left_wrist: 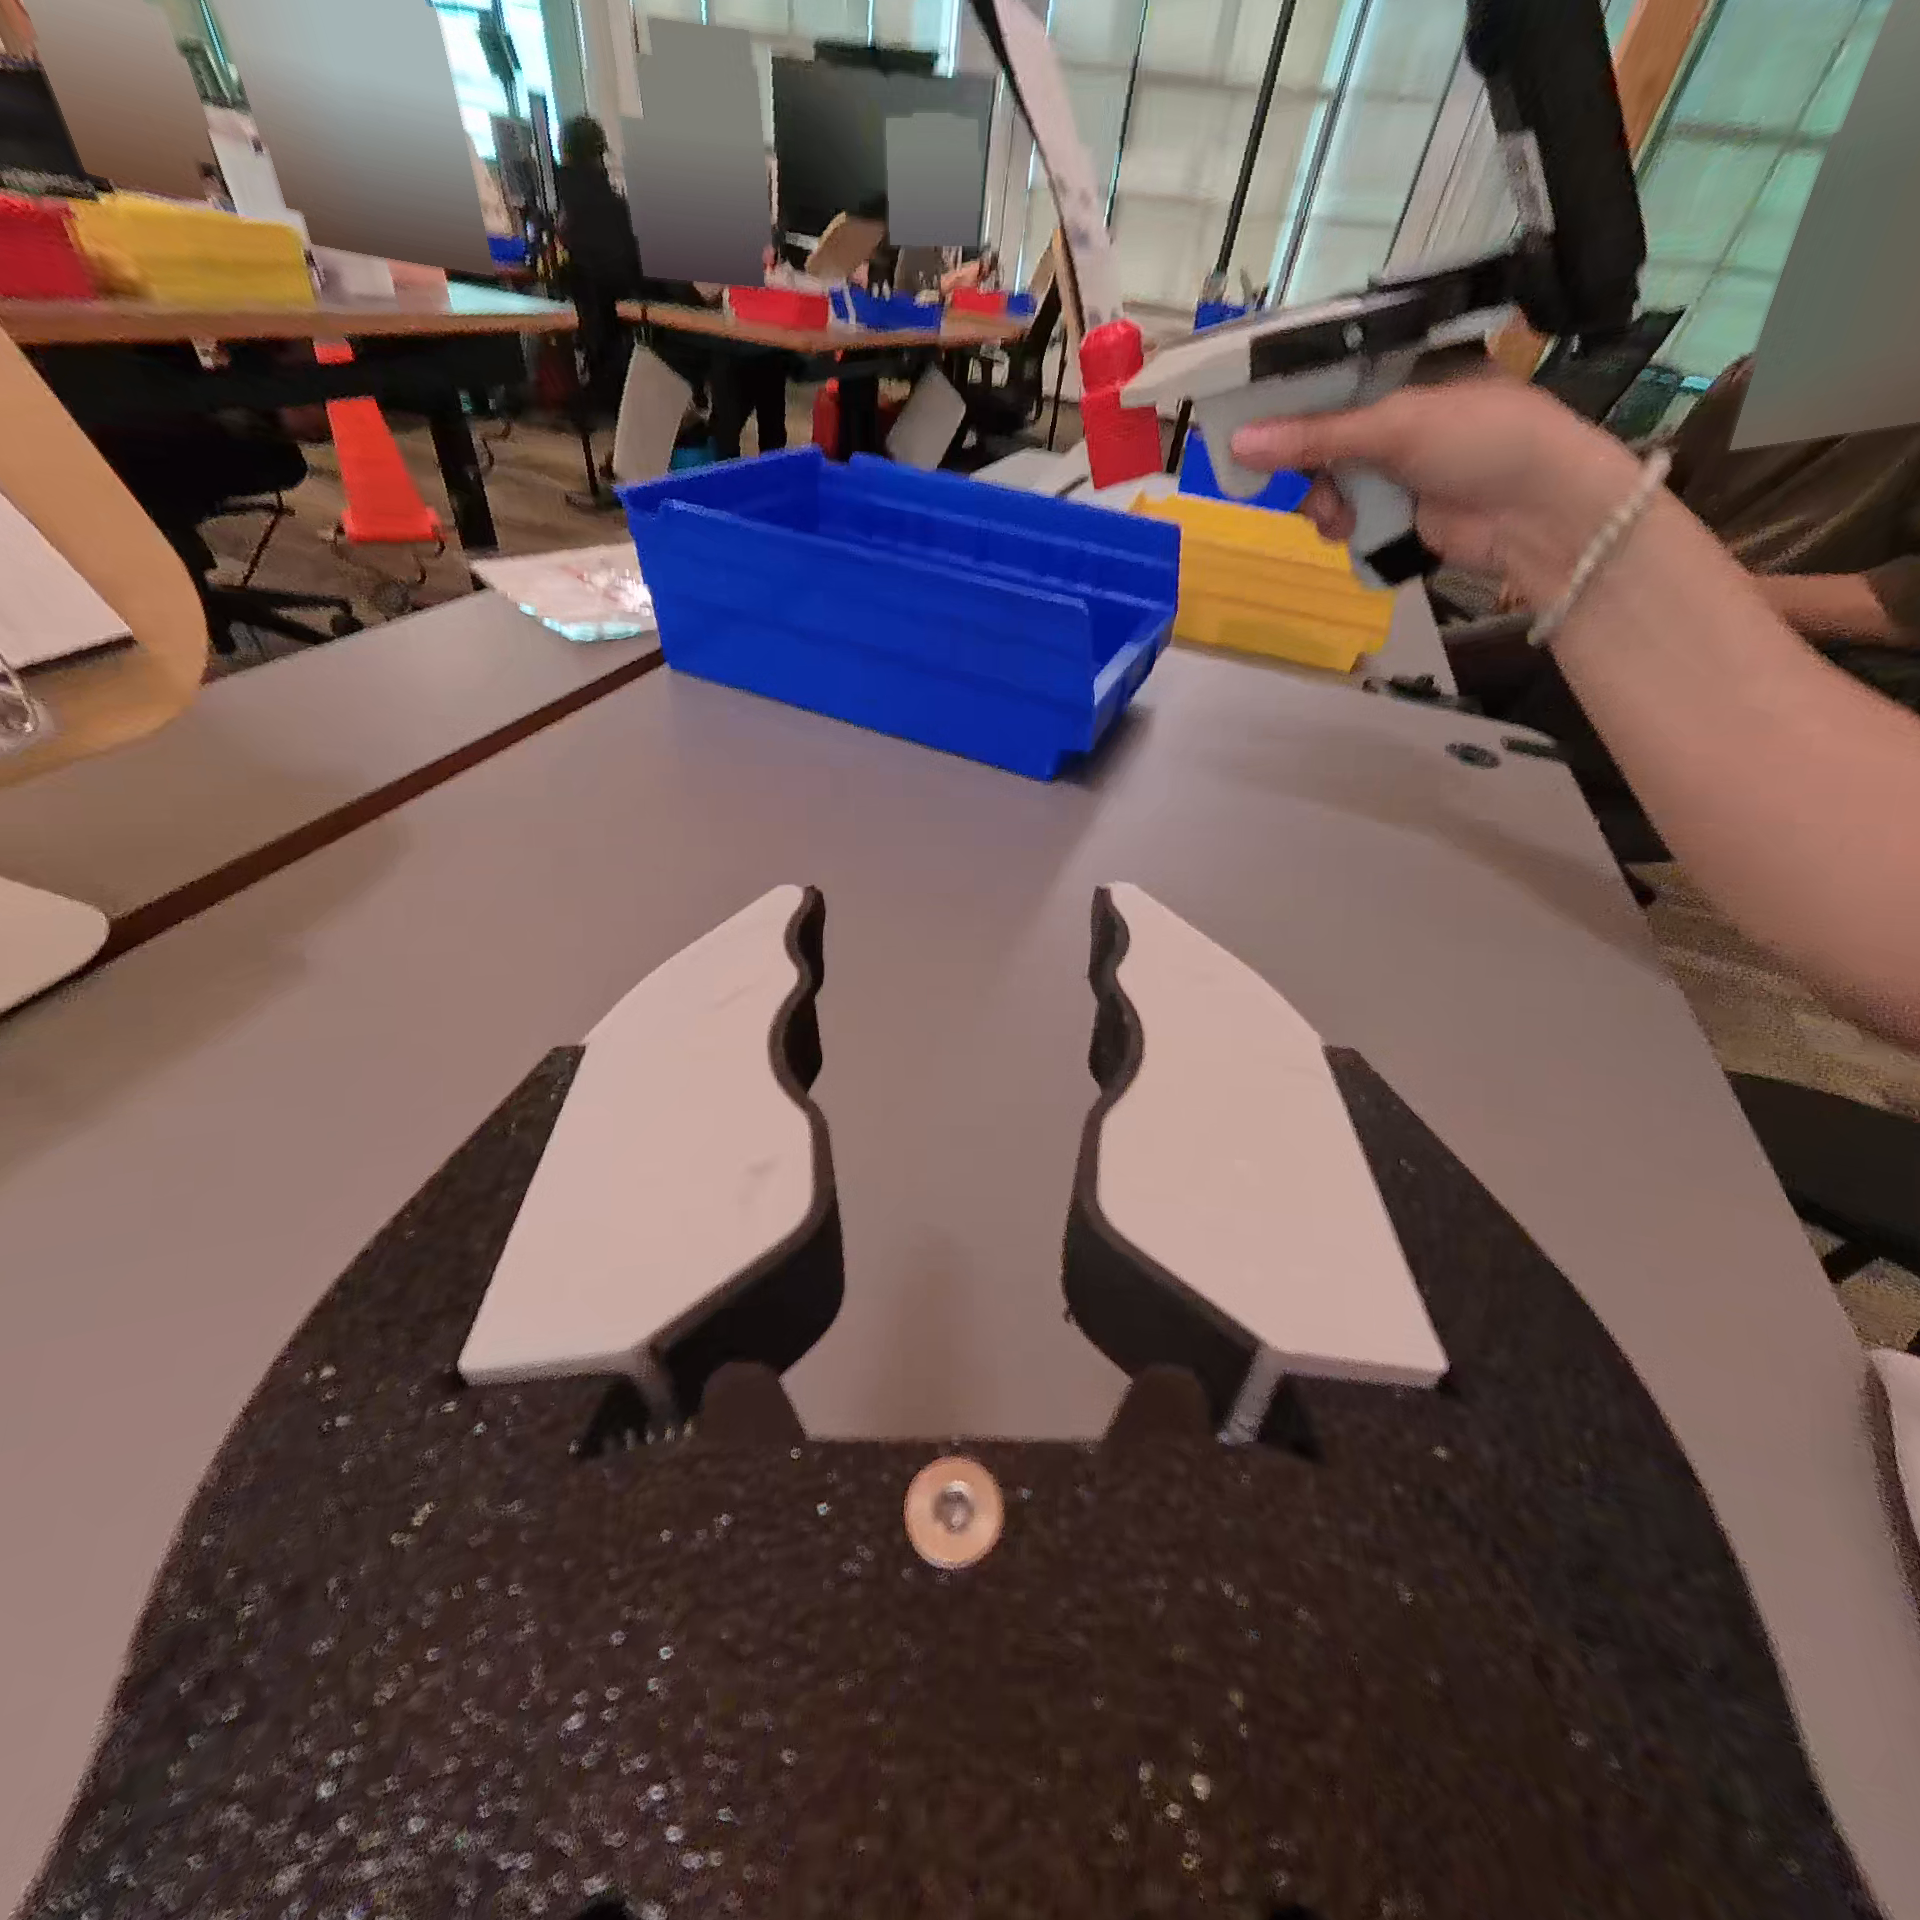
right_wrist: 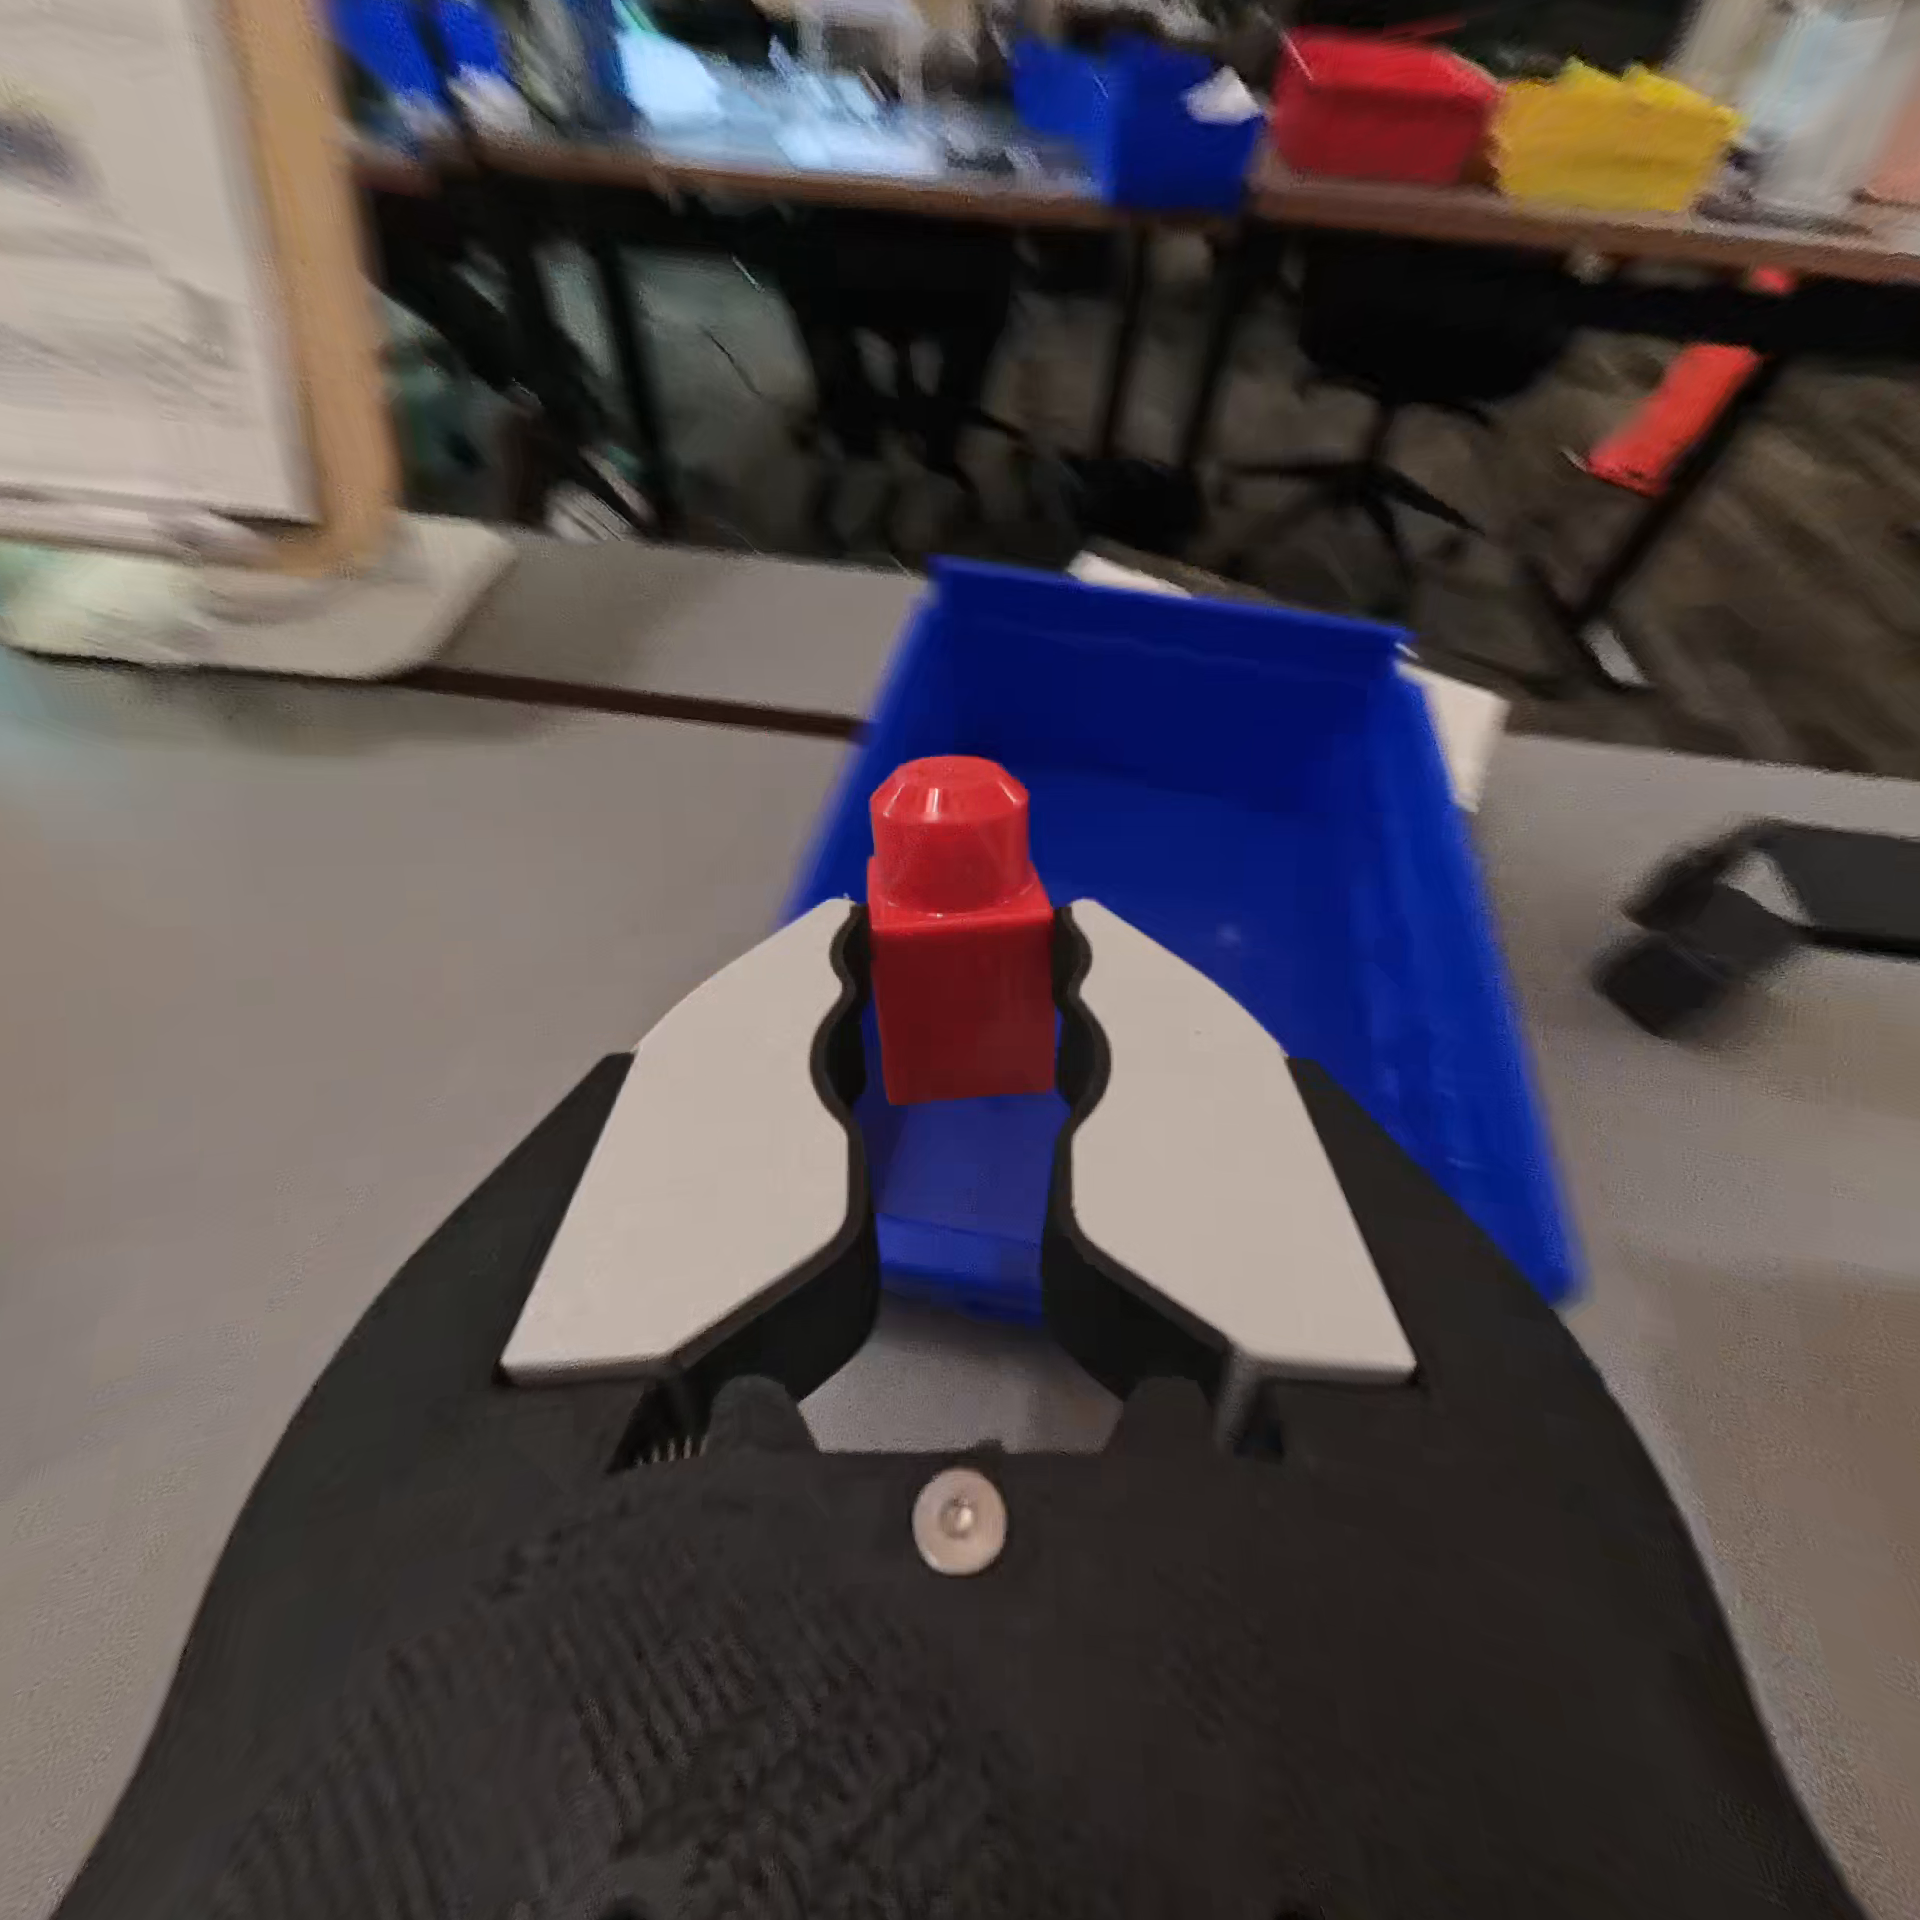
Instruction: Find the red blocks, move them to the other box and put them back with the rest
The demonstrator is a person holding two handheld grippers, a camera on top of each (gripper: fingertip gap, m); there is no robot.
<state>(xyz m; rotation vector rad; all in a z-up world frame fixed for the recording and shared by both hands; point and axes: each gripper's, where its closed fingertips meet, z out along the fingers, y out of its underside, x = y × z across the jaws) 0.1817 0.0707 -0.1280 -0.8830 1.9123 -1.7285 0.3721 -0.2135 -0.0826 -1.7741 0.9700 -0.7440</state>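
My right gripper (right_wrist: 958, 914) is shut on a red block (right_wrist: 956, 987) with one round stud, both pads pressing its sides. It holds the block in the air over the near end of the blue box (right_wrist: 1351, 935). In the left wrist view the right gripper (left_wrist: 1127, 395) shows at the upper right, held by a hand, with the red block (left_wrist: 1117, 416) in its fingers above the blue box (left_wrist: 894, 613). A yellow box (left_wrist: 1268, 582) stands behind the blue one. My left gripper (left_wrist: 956, 904) is open and empty above the grey table (left_wrist: 416, 987).
A person's arm (left_wrist: 1714, 707) reaches in from the right. A black bracket (right_wrist: 1766, 914) lies on the table right of the blue box. A white sheet (left_wrist: 582, 592) lies left of the blue box. Other tables with coloured bins stand behind.
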